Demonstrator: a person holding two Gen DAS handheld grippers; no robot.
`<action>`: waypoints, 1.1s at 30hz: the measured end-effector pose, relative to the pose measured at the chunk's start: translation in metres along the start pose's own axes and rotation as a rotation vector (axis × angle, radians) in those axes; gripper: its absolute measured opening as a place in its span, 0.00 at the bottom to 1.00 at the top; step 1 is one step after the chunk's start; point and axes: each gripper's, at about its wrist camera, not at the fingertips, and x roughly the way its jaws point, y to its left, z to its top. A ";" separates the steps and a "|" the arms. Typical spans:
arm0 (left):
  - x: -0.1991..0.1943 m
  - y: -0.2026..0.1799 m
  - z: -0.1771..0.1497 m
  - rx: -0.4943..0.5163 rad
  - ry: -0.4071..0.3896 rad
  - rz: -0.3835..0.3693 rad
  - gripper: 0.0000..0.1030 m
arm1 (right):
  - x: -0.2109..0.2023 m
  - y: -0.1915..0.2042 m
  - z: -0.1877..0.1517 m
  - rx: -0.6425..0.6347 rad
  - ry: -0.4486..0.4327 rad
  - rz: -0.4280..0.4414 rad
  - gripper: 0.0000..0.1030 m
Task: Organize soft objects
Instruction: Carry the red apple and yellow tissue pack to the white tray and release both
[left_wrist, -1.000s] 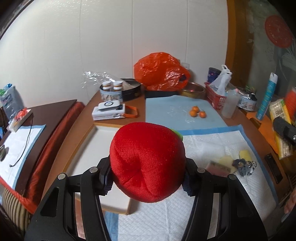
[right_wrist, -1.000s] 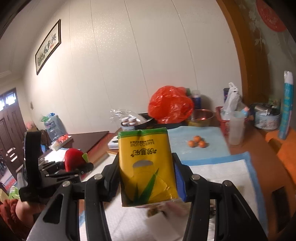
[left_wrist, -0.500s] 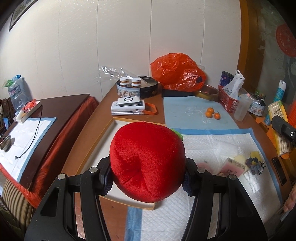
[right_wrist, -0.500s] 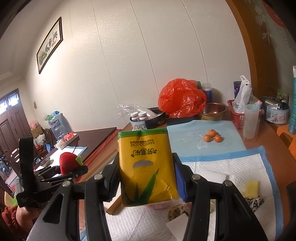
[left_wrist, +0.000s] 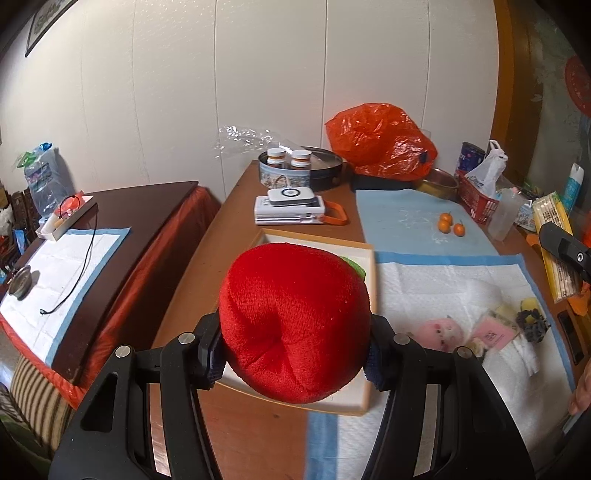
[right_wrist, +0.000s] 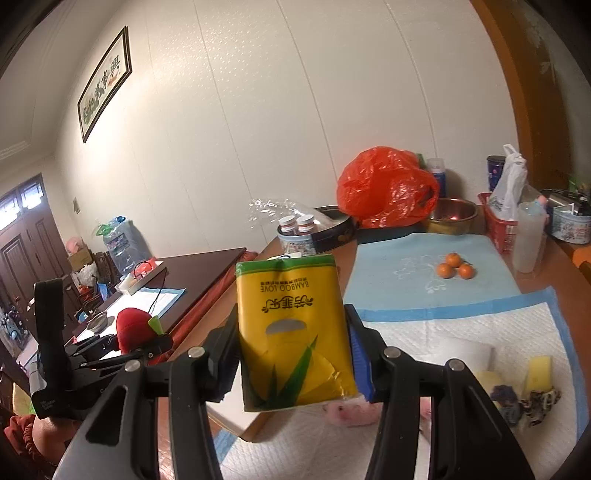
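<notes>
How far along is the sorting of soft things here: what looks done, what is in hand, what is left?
Done: nothing visibly; what shows of the shallow tray is bare. In hand: the left gripper clamps the red plush apple above that tray; the right gripper clamps the yellow tissue pack. Left: the pink plush pig, sponges and scrunchies lie on the white pad.

The red plush fruit (left_wrist: 295, 325) hides much of the white tray (left_wrist: 354, 373) behind it. The yellow tissue pack (right_wrist: 293, 332) covers most of a pink plush toy (right_wrist: 347, 412). Small dark items (right_wrist: 524, 400) at the pad's right edge are too small to identify.
</notes>
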 end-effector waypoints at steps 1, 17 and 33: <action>0.001 0.002 0.000 0.004 0.002 0.006 0.57 | 0.004 0.003 0.000 -0.001 0.005 0.004 0.50; 0.082 0.040 0.014 0.005 0.152 -0.063 0.57 | 0.098 0.042 -0.015 0.071 0.163 0.069 0.51; 0.143 0.062 -0.020 -0.047 0.294 -0.082 0.60 | 0.191 0.050 -0.059 0.173 0.347 0.023 0.52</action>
